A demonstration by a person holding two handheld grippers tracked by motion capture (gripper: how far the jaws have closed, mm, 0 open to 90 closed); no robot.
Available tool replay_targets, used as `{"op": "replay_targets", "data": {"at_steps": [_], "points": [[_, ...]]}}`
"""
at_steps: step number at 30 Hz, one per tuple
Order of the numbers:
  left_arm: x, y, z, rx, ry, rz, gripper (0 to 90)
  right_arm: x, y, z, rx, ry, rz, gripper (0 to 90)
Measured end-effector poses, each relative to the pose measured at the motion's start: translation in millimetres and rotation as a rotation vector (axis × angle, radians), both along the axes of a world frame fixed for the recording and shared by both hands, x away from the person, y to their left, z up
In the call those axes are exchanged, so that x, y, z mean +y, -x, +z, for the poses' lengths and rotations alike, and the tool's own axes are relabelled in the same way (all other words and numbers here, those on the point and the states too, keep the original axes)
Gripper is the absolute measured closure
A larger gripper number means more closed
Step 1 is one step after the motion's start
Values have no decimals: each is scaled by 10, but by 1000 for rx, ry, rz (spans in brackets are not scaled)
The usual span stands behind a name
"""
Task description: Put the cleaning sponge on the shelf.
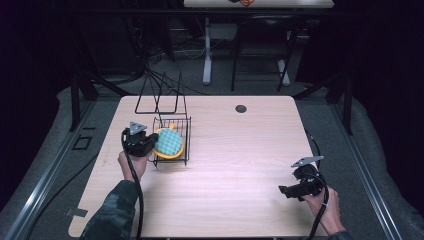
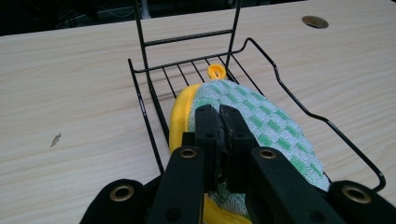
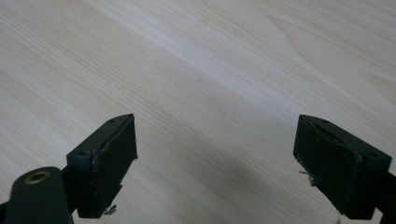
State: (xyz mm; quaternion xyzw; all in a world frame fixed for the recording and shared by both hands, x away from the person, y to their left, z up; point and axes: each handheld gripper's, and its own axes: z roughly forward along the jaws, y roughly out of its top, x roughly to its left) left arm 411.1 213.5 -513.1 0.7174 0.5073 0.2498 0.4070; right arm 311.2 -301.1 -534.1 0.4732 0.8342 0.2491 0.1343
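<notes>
Pale wood table [image 1: 235,165]; dark room, cabled floor [image 1: 165,60].

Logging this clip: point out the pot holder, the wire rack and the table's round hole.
pot holder [image 2: 261,116], left gripper view, checked green cloth.
wire rack [image 2: 289,95], left gripper view, right rim wire.
round hole [image 1: 241,108], high view, its centre.

No readable text, labels, brands, numbers or signs in any view.
</notes>
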Motion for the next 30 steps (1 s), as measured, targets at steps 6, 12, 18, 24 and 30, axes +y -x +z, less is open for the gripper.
{"op": "replay_targets", "data": {"at_steps": [6,12,18,24,30], "points": [[12,-61,-54,5,12,19,865,27,-38,-30,10,6,4,131],[-48,-113,-108,32,5,7,858,37,-41,-41,15,17,13,131],[-86,-150,-149,51,-18,3,846,6,-30,-31,6,14,6,131],[-65,-204,-194,63,-18,21,844,15,-46,-43,8,16,3,131],[-58,-222,-190,62,-31,43,844,18,-43,-45,10,17,4,131]]}}
